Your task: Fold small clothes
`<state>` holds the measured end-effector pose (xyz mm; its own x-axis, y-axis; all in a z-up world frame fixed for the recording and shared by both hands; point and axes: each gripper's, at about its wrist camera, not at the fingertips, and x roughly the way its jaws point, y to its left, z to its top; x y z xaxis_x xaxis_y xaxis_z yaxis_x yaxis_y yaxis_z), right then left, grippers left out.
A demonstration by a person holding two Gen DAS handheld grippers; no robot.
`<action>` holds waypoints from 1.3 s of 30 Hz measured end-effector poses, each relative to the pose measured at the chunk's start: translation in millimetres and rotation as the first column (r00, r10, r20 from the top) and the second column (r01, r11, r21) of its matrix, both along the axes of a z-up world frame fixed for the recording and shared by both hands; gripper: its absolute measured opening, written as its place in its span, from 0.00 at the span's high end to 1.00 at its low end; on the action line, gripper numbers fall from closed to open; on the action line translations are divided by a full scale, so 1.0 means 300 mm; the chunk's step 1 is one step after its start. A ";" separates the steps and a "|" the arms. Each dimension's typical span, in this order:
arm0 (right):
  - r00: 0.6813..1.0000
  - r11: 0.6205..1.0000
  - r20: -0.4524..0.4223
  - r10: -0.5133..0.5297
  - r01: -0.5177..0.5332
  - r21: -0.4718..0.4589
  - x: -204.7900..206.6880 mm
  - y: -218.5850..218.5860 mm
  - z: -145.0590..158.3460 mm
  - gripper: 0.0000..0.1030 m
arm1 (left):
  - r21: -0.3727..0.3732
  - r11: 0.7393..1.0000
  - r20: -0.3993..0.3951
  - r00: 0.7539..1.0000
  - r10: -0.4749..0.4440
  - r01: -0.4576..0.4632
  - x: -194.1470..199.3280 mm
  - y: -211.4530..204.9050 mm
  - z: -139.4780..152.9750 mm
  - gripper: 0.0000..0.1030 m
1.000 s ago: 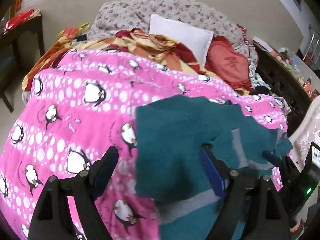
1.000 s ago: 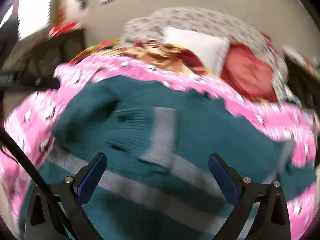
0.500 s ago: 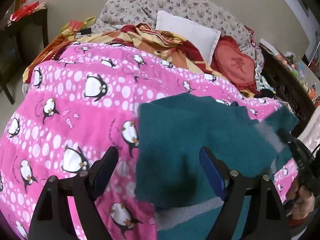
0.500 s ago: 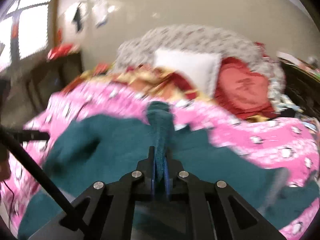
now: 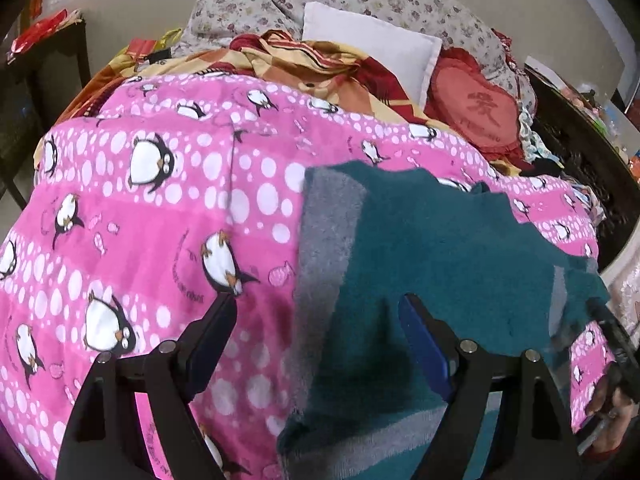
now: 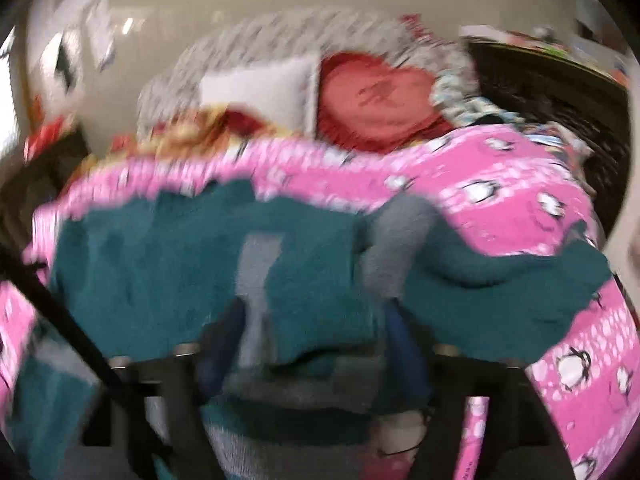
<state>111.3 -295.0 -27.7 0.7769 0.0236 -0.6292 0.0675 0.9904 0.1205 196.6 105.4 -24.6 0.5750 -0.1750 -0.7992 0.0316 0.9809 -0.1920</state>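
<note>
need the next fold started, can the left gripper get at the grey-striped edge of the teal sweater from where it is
Probably yes. The left gripper stands open above the sweater, with the grey-striped edge just ahead between its fingers and only the pink penguin blanket beside it; nothing covers that edge.

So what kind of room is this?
Most likely a bedroom. There's a bed under a pink penguin blanket, a white pillow and a red cushion at its head, and a teal sweater spread out for folding.
</note>
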 end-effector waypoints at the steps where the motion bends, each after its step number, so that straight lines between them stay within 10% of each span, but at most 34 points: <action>1: 1.000 1.000 0.002 0.005 -0.005 0.022 0.005 -0.010 0.011 0.21 | 0.004 1.000 -0.001 1.000 0.006 -0.006 0.017 -0.001 -0.004 0.19; 7: 0.994 0.992 -0.072 0.080 -0.087 -0.094 0.123 0.101 -0.041 0.32 | 0.054 0.997 -0.037 0.998 0.057 -0.055 0.116 -0.009 -0.071 0.19; 9: 0.995 0.973 -0.088 0.053 -0.072 -0.219 0.148 0.134 -0.058 0.81 | 0.072 0.996 -0.050 0.997 0.065 -0.061 0.137 -0.006 -0.087 0.19; 11: 0.995 0.975 -0.071 0.067 -0.080 -0.207 0.157 0.118 -0.045 0.85 | 0.078 0.995 -0.045 0.997 0.067 -0.063 0.144 -0.006 -0.093 0.19; 22: 0.999 0.992 -0.035 0.037 -0.041 -0.121 0.098 0.058 0.002 0.78 | 0.143 0.987 0.003 0.998 0.070 -0.070 0.093 -0.013 -0.057 0.18; 31: 0.999 0.971 -0.016 0.035 -0.038 -0.237 0.023 0.145 0.004 0.77 | 0.092 0.993 0.011 0.997 -0.076 0.075 -0.049 -0.150 -0.017 0.18; 34: 0.995 0.952 0.039 -0.088 0.096 -0.290 0.018 0.092 0.021 0.50 | 0.111 0.990 -0.023 0.996 -0.087 0.089 -0.051 -0.174 -0.061 0.18; 39: 1.000 0.980 0.001 -0.029 0.029 -0.198 -0.003 0.045 0.027 0.48 | 0.090 0.993 -0.028 0.997 -0.070 0.073 -0.049 -0.166 -0.090 0.18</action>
<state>110.4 -281.6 -19.6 0.7743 -0.1236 -0.6206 0.0963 0.9923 -0.0775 181.9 55.6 -51.5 0.5436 -0.1413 -0.8274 0.0987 0.9897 -0.1041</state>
